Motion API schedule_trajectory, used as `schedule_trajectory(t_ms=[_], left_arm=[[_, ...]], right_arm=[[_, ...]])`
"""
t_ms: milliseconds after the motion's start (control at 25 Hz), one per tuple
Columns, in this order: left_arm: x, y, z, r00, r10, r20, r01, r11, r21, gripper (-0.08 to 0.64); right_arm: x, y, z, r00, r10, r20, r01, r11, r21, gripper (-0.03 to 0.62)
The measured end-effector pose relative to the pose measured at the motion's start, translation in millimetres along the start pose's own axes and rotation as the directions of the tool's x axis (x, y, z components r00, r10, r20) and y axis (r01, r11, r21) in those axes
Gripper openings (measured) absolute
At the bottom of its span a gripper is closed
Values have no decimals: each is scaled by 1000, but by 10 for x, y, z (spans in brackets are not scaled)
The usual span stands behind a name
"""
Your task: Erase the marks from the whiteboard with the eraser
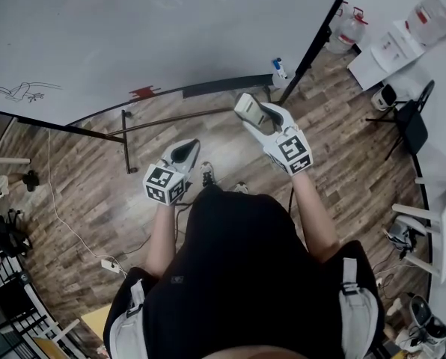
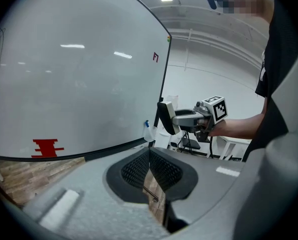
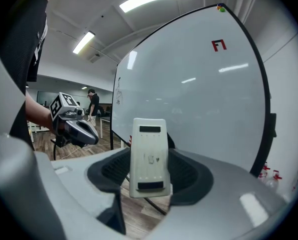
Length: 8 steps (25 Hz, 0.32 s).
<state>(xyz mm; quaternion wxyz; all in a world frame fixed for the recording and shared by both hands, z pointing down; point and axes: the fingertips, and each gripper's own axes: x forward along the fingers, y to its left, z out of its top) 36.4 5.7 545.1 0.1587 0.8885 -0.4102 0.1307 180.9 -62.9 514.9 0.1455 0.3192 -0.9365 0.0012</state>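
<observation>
Black shirt [image 1: 238,275] fills the head view's bottom, both arms out over the wood floor [image 1: 81,193]. Left gripper [image 1: 187,150]: jaws pressed together, empty. Right gripper [image 1: 253,117] clamps the eraser [image 1: 245,107], held apart from the whiteboard [image 1: 156,28]. Red mark [image 1: 144,92] by the board's lower edge, black sketch [image 1: 17,90] near its left edge.

Left gripper view: jaws together, nothing between. Small red mark [image 2: 155,57] near the board's upper right corner.

Right gripper view: eraser upright between the jaws, not touching the board.
</observation>
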Motion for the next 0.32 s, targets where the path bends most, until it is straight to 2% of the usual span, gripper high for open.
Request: schedule_trajectory(t_ms=[320], left_arm=[[41,-186,0,1000,-2,-9,2,1000,5,11]], right_arm=[[-137,-36,-92,1000,4,-6,-4,1000,2,238]])
